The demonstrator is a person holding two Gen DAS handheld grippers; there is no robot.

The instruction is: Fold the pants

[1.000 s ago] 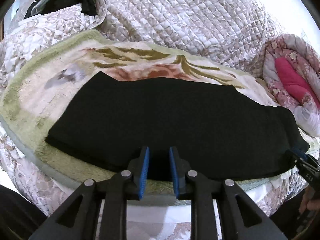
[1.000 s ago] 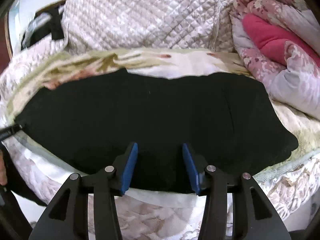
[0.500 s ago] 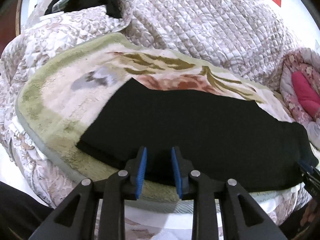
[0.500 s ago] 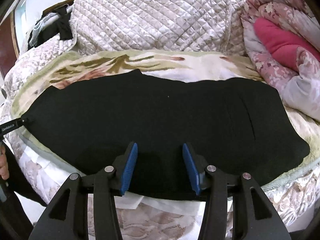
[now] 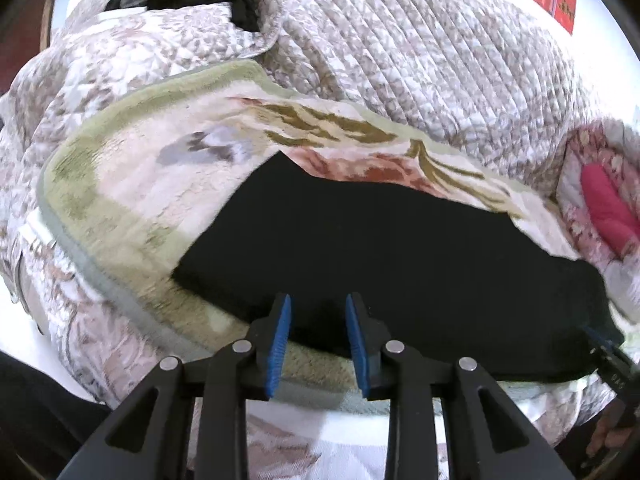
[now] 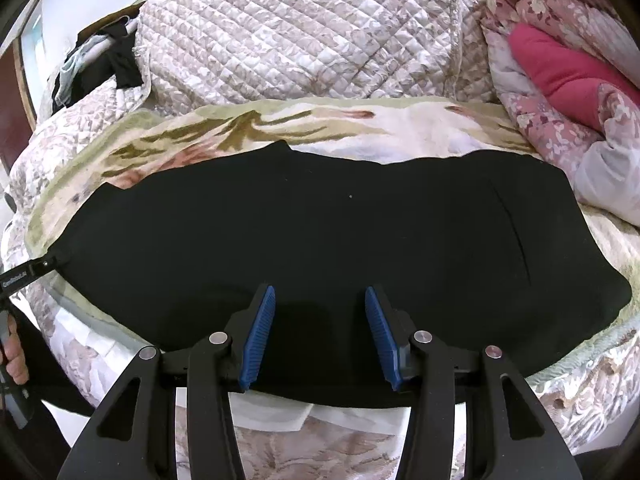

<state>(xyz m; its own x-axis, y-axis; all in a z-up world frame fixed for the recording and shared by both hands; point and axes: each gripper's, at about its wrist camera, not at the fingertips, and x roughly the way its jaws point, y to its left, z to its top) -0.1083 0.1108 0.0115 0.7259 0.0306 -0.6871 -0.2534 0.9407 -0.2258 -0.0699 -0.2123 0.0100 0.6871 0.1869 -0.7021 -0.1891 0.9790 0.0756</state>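
Black pants [image 6: 320,240] lie flat in a long strip across a flowered fleece blanket [image 6: 420,128] on a bed. They also show in the left wrist view [image 5: 380,248]. My left gripper [image 5: 316,312] is open and empty, at the near edge of the pants close to their left end. My right gripper [image 6: 320,304] is open wider and empty, over the near edge around the pants' middle. The other gripper's tip shows at the far right of the left wrist view [image 5: 604,344] and at the left edge of the right wrist view [image 6: 28,272], at the pants' edge.
A quilted beige bedspread [image 6: 300,32] rises behind the blanket. A rolled pink flowered quilt [image 6: 560,80] lies at the right. Dark clothes [image 6: 104,64] are heaped at the back left. The bed's front edge [image 6: 280,420] drops off just below the grippers.
My left gripper has shifted left along the pants' near edge, so the pants' left end now sits nearer the view's middle. My right gripper has drawn back a little. Both stay open.
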